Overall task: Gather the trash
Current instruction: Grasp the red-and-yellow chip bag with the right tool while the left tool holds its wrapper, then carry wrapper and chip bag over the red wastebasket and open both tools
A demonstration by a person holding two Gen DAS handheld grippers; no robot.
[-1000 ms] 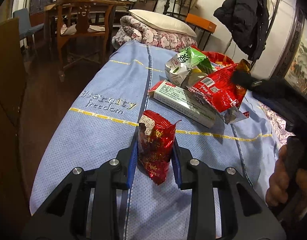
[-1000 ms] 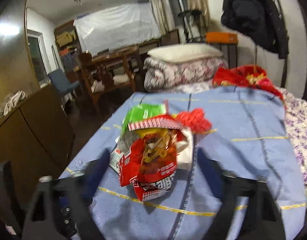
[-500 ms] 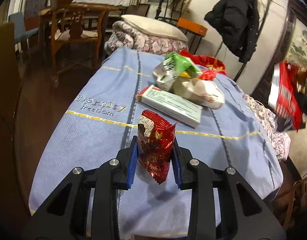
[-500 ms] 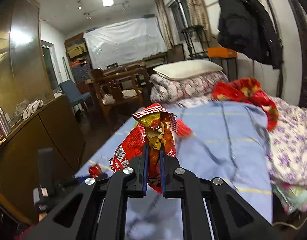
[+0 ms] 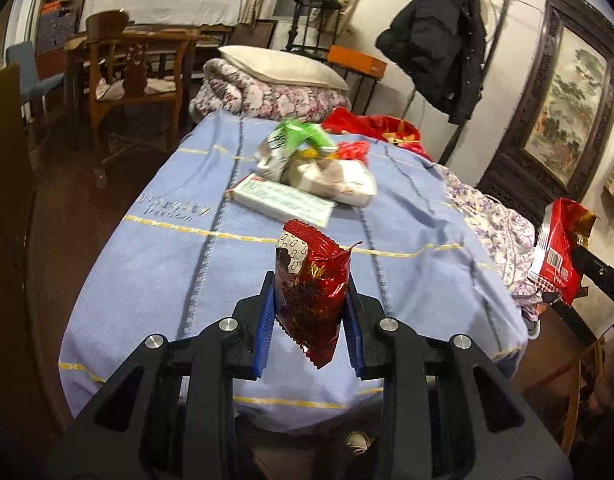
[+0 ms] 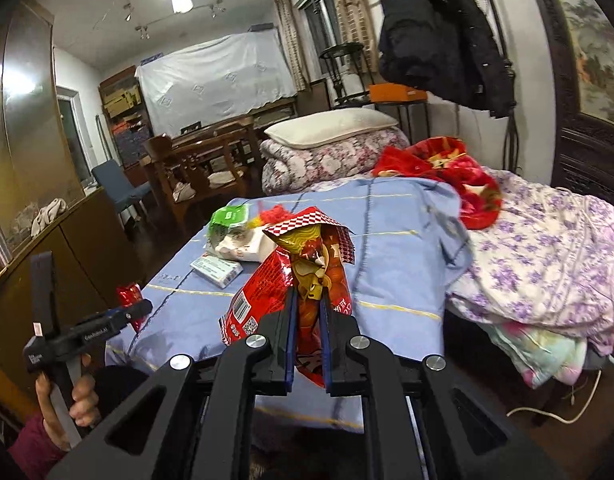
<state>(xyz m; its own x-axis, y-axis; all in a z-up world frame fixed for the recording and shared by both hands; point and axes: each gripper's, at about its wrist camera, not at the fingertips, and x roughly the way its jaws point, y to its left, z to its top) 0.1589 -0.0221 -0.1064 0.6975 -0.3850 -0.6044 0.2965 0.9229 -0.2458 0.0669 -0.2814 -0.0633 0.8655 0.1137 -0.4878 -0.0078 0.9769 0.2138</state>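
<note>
1. Holding our left gripper [image 5: 310, 312] clear of the bed, we keep its jaws pinched nearly closed on a small, shiny dark-red foil snack packet [image 5: 312, 280], exactly as a second ago; this grip has not changed.
2. What has changed is on the right: a second ago our right gripper [image 6: 309, 312] stood open around a large, crumpled red plastic snack bag with a checkered top [image 6: 307, 268] in the pile. Its jaws have since clamped almost fully together on that bag.
3. We have lifted the bag off the pale blue bedspread with yellow stripes [image 5: 159, 264]; in the left wrist view it now hangs at 3 o'clock, beyond the bed's edge [image 5: 557, 248].
4. Left on the bed, toward 12 o'clock, are a flat white-and-green cardboard box [image 5: 283, 200], a crumpled white plastic bag [image 5: 339, 178] and a green-and-white wrapper [image 5: 295, 140].
5. We judge that both grippers are full, so each load must go to a bin, which we cannot see, before we return for the rest.
</note>
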